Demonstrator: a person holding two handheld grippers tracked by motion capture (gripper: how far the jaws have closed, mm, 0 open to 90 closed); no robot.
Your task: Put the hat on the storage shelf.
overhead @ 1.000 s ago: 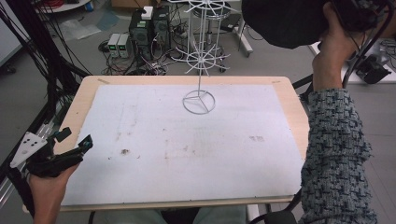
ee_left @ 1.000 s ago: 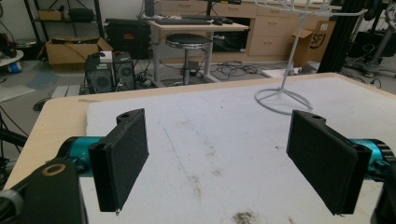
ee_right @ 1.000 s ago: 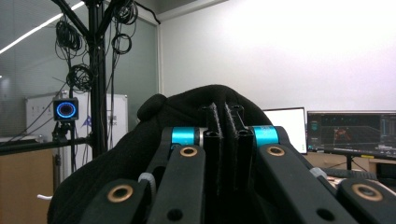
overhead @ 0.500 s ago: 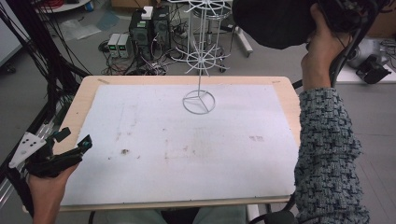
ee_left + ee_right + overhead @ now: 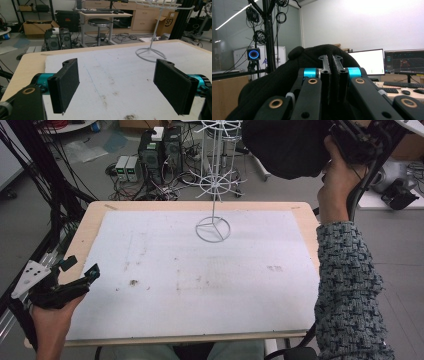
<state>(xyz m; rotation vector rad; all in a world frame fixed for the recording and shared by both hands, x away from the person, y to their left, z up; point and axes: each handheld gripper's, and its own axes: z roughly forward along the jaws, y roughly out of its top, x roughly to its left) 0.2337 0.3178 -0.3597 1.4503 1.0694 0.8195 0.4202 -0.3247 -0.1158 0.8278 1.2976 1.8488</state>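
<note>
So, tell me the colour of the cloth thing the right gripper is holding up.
Black. The cloth clamped in the right gripper shows best in the high view.

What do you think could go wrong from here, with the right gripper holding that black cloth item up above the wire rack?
The right gripper pinches the black cloth item by a thin fold, so it might slip out. The wire rack stands on a small ring base and looks light; the hanging cloth could snag an arm and tip it. The left gripper sits open near the table edge, too far off to steady it.

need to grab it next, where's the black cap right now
High view: the black cap is held aloft at upper right by the right gripper, beside the white wire rack.
</note>
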